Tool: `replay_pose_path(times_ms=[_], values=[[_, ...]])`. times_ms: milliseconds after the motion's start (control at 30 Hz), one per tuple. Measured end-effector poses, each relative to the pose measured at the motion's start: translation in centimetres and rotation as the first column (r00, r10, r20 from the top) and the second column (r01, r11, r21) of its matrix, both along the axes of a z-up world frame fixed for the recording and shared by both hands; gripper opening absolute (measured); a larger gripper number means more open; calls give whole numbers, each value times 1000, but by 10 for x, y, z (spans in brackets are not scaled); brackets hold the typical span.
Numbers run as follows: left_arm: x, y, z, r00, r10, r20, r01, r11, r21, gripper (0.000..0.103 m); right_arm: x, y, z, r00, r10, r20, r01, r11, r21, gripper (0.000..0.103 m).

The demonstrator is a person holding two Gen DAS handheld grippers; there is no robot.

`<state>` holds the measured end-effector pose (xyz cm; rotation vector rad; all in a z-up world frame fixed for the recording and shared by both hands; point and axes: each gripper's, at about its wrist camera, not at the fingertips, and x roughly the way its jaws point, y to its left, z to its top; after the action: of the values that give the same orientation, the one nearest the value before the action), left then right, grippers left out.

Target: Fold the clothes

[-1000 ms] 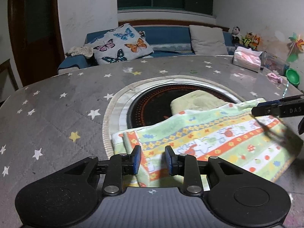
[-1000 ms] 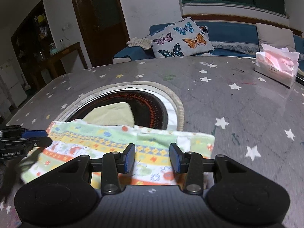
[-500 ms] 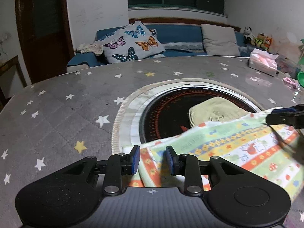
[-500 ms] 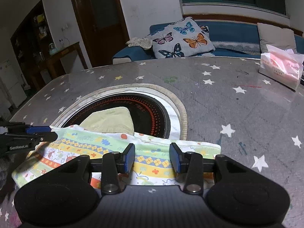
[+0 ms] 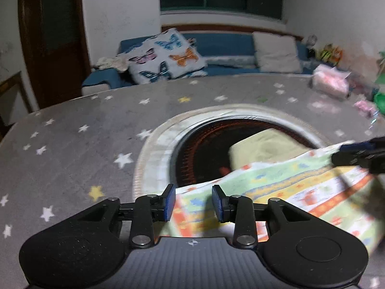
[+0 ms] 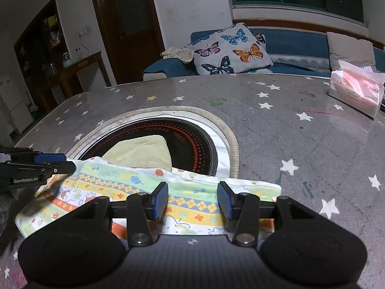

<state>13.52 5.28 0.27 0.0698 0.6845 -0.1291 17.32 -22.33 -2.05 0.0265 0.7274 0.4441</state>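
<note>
I have the patterned cloth (image 6: 134, 187) lying flat on the star-print table (image 6: 300, 144), its far edge overlapping the dark round hob (image 6: 192, 142) set into the middle. A folded pale-yellow cloth (image 6: 142, 151) sits on the hob just behind it.

Jaw state: the left gripper (image 5: 192, 202) is opening over the cloth's left corner; fabric lies between the blue pads, but they stand clear of it. The right gripper (image 6: 192, 200) is also opening over the right end; the cloth runs under the gap and is not pinched. I judge both ends to be let go.

Handling, as I judge it: the cloth is light, thin and limp. It will sag and crease if lifted at one point, and it may slide on the smooth table cover. I take hold at the corners or along one edge, one gripper per end, pinching all the layers together so it stays taut between the grippers.
</note>
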Motion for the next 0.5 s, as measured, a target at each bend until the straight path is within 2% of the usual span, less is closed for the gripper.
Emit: replay_pose_path(times_ms=[67,200,333,433,500], values=[[-1,-7,4,1000,-22,11,22,1000,-12,45,-1,2,1,1000,5,5,-5,1000,-4,52],[8,-21,1,999,-49,-3,49,999,1,45,-2,5,1,1000,11,4,-11,1000,-7,55],[18,-25,-10,998,-41,-39,42,999,15,48,-2,5,0,1000,13,0,-13,1000,-9,59],[17,-24,-10,999,-34,-37,34,999,16,51,-5,6,1,1000,20,7,-20,1000,-12,66],[15,-24,-9,999,-28,-35,29,999,23,56,-8,7,3,1000,26,15,-26,1000,-15,69]])
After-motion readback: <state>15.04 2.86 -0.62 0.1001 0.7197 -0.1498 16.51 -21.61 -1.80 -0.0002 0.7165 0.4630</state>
